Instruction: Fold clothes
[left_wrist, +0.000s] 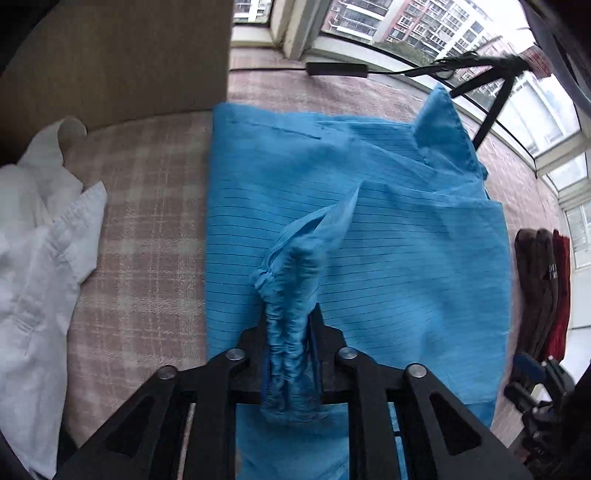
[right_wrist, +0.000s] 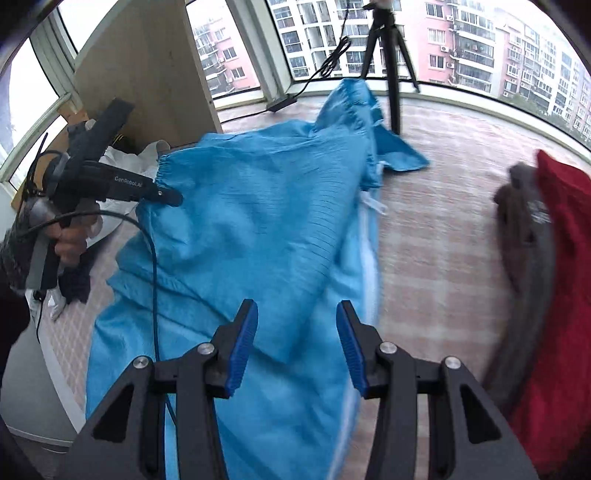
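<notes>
Left wrist view: my left gripper (left_wrist: 290, 354) is clamped tight on a gathered elastic cuff of the blue garment (left_wrist: 369, 236), which lies spread on the checked cloth (left_wrist: 147, 221), a white shirt (left_wrist: 40, 229) beside it.

Right wrist view: my right gripper (right_wrist: 297, 347) gapes wide, holding nothing, above the blue garment (right_wrist: 258, 229); red clothing (right_wrist: 557, 295) lies alongside.

A blue garment (left_wrist: 369, 236) with thin dark stripes lies spread on a pink checked surface, partly folded, a flap standing up at its far corner. A gathered, bunched cuff of it is raised off the rest. To its left lies a crumpled white shirt (left_wrist: 40, 236); to its right, dark and red clothes (right_wrist: 546, 266).
</notes>
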